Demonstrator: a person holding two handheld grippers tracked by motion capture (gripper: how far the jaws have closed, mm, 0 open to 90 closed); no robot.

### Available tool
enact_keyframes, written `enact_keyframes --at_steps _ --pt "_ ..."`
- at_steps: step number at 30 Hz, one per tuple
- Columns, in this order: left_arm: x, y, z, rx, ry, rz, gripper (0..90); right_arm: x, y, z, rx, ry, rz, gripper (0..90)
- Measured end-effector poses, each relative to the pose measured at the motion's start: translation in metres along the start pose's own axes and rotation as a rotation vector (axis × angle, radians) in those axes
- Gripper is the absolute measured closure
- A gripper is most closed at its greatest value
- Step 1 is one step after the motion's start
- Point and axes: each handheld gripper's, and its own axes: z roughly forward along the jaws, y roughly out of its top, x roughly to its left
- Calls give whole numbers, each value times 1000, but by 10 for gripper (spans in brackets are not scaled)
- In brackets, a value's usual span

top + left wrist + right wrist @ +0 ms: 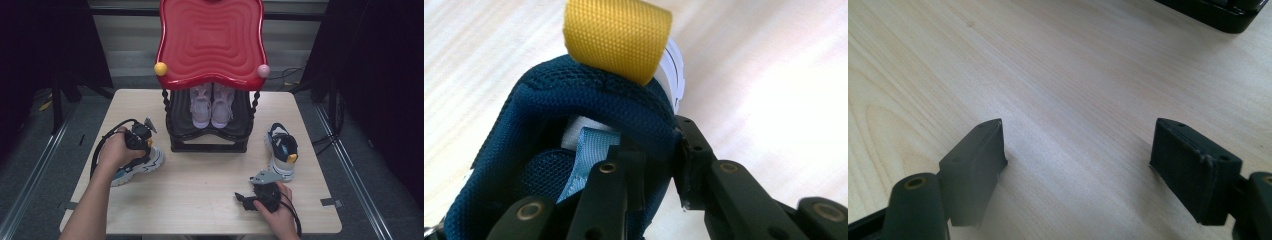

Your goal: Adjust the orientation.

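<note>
Closely seen, left gripper (676,165): my jaws had clamped onto the dark blue padded collar at the heel of the left shoe (574,130), one pad inside the opening and one outside, pinching the fabric between them.
Left shoe detail: a yellow pull loop (616,37) stood up at the heel just above my grip, and a light blue strip (584,155) lay inside the collar.
Left shoe place: in the high view the left shoe (142,167) sat on the surface (200,190) at its left side, under my left hand (117,150), just beside the rack's lower left corner.
Right gripper (1078,165): my jaws stood wide apart with nothing between them, hovering low over bare wood.
Right gripper place: in the high view the right gripper (245,199) was near the front edge, held by my right hand (275,210).
Right shoe (281,150): it stood on the surface to the right of the rack, near my right gripper but apart from it.
Rack (210,135): a black two-level stand with a red wavy top tray (210,40).
Rack contents: a pair of pale lilac shoes (211,105) rested side by side on the lower shelf.
</note>
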Motion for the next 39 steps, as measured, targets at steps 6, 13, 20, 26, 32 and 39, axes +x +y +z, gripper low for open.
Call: enact_keyframes --at_steps 6,13,20,26,32,39 --pt "-10 -12 8 -13 -31 -19 719 0 0 0 0 -1 0 213" --pt "-3 -10 9 -35 -69 -165 536 0 0 0 1 -1 1 213" --pt "-2 4 6 -68 -75 -269 465 0 0 0 0 -1 0 213" --pt "0 8 10 -38 -61 -348 625 0 0 0 0 -1 -2 213" --pt "-9 7 8 -27 -61 -172 750 0 0 0 1 -1 -2 213" --pt "-26 3 1 28 -66 92 761 0 0 0 1 0 1 212"
